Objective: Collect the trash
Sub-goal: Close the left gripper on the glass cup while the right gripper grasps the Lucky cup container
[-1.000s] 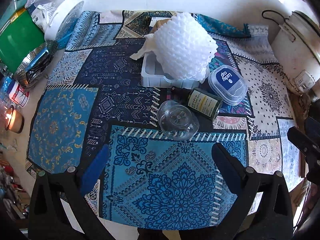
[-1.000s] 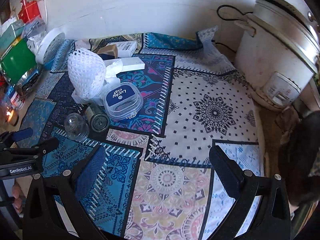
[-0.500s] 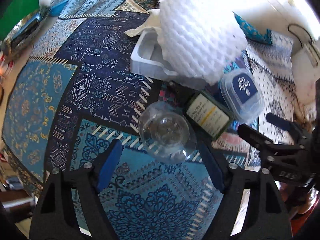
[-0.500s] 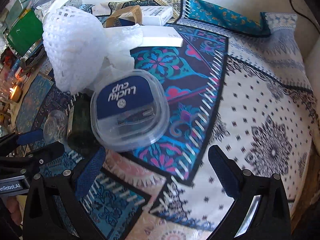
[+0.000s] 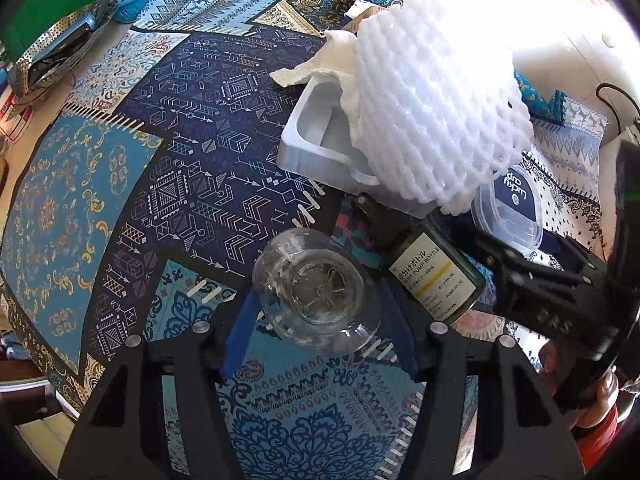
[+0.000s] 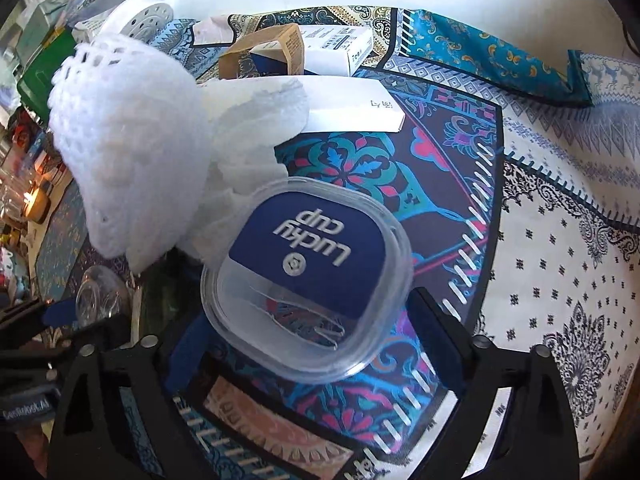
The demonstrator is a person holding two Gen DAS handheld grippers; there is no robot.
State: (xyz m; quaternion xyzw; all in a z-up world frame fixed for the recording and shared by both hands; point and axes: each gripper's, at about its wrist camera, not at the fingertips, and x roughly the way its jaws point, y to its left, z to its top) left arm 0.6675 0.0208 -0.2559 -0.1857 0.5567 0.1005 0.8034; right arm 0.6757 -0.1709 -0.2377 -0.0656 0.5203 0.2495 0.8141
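Note:
A clear plastic cup [image 5: 316,292] lies on the patterned tablecloth, between the fingers of my left gripper [image 5: 320,320], which is open around it. A clear "Lucky cup" container with a blue label [image 6: 308,276] sits between the fingers of my right gripper [image 6: 312,344], which is open around it. The container also shows in the left wrist view [image 5: 508,208]. A dark green pump bottle [image 5: 432,272] lies between cup and container. A white foam net [image 5: 436,116] and crumpled tissue [image 5: 316,68] rest on a white tray [image 5: 316,148].
White boxes [image 6: 336,48] and a brown cardboard sleeve [image 6: 260,52] lie at the back. A flat white box [image 6: 356,112] lies behind the tissue. A metal strainer [image 5: 52,52] and a green object sit at far left. A lit candle [image 6: 36,200] stands at the left edge.
Both grippers have moved forward and down. The left fingers now flank the clear cup; the right fingers now flank the Lucky cup container. Both have narrowed somewhat.

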